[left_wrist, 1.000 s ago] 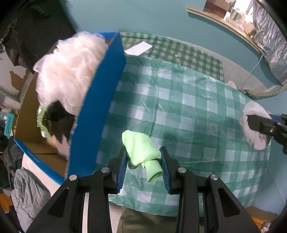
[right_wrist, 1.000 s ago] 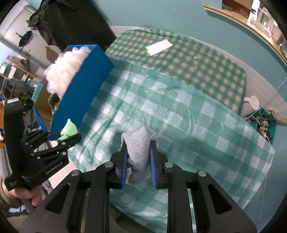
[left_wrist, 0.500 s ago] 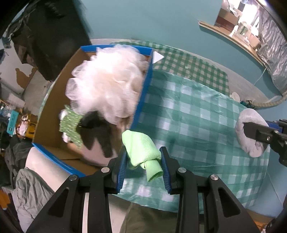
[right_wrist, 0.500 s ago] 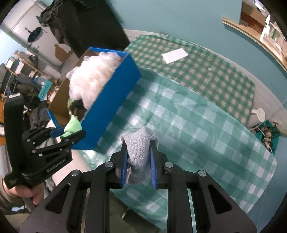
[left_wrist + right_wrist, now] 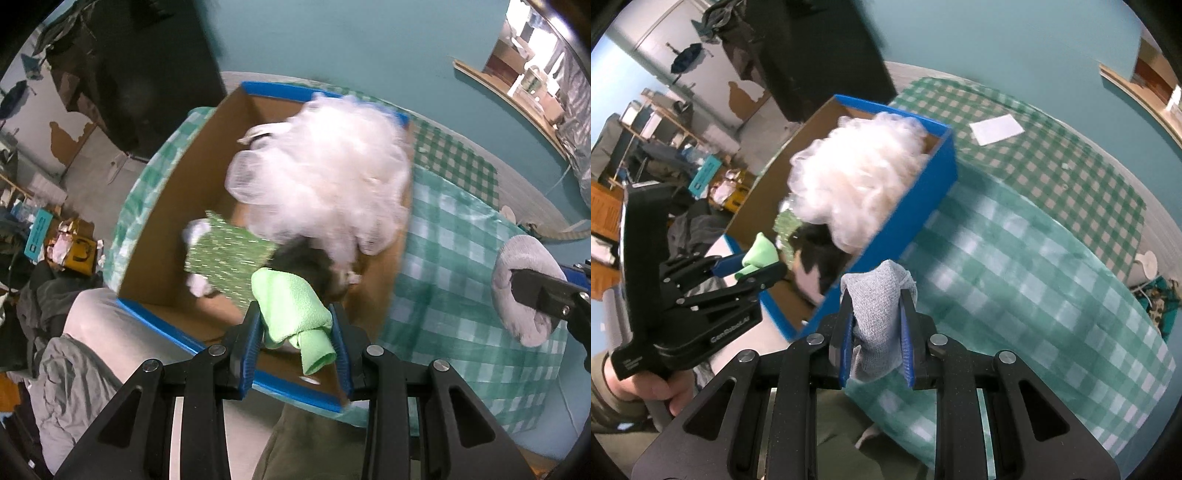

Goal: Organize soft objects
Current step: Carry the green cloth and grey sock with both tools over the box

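Left claw (image 5: 295,332) clamped on a green cloth (image 5: 291,310), hanging over the near end of the blue box (image 5: 916,206) on the counter (image 5: 1034,258). Right claw (image 5: 877,325) pinched shut on a grey cloth (image 5: 877,310), over the counter just beside the box's outer wall. To do this well, I'd say: lower the green one into the bare cardboard corner, not onto the white mesh puff (image 5: 321,177), release fully, then bring the grey over the rim. Count: two claws, two held cloths, one box; inside it one puff, one green patterned piece (image 5: 225,266), one dark item (image 5: 310,266), blurred.
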`<state>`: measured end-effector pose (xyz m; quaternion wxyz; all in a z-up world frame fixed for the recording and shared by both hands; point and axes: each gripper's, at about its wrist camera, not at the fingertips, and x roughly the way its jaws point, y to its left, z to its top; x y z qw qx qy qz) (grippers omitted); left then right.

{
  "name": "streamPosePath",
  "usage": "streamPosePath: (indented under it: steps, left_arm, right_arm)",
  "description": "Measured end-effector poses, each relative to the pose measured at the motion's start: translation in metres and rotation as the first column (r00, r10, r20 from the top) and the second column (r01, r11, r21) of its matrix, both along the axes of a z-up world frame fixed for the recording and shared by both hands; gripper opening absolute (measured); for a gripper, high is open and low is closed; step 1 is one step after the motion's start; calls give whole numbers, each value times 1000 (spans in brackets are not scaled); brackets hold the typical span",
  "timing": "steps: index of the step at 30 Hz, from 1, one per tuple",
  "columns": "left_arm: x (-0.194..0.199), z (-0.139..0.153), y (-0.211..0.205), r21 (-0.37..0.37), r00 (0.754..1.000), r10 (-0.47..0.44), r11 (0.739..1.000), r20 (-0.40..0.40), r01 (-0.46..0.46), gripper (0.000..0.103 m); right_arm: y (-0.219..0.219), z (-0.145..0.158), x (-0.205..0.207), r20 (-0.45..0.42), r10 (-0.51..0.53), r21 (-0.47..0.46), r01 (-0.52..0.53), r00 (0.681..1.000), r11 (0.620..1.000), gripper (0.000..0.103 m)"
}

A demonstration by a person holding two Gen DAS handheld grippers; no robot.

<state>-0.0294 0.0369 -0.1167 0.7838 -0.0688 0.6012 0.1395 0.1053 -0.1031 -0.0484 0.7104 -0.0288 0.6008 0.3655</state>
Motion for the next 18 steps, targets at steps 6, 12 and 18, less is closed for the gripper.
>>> streamPosePath:
  steps: [6, 12, 18]
  left_arm:
    - [0, -7, 37, 13, 1000, 12, 1000, -11, -11, 36]
    - [6, -16, 67, 15, 1000, 10, 1000, -25, -9, 36]
    - [11, -25, 87, 8, 999, -9, 1000, -37, 9, 36]
  right_arm:
    - [40, -2, -2, -13, 18, 9, -18, 1000, 1000, 20]
    - [75, -6, -2, -21, 30, 3, -30, 999, 1000, 20]
    - [98, -14, -4, -40, 26, -10, -26, 999, 1000, 20]
